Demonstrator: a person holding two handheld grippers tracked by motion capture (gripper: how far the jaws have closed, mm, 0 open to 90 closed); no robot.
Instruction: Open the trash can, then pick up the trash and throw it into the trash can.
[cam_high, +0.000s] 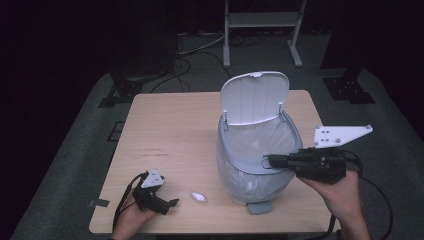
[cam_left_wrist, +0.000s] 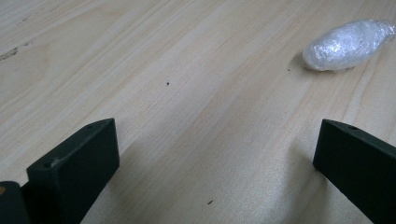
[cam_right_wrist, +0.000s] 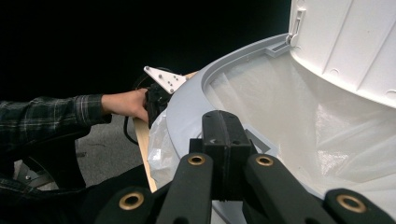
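One bin (cam_high: 257, 165), lid (cam_high: 255, 97) up, liner (cam_high: 260, 142) inside; one plastic-wrapped wad (cam_high: 198, 196) on the table (cam_high: 170, 130) just left of the bin's base. Pale wood table, grey floor, dark room, a white frame behind the bin. Left claw (cam_high: 167, 204) rests low on the table left of the wad, jaws wide apart, nothing between. Right claw (cam_high: 268, 161) held level over the bin's front rim, jaws together, nothing gripped.

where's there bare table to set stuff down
Free: the wide stretch of table left of the bin, back to the far edge. Crowded: the near edge, with the left gripper, wrapped wad and bin pedal.
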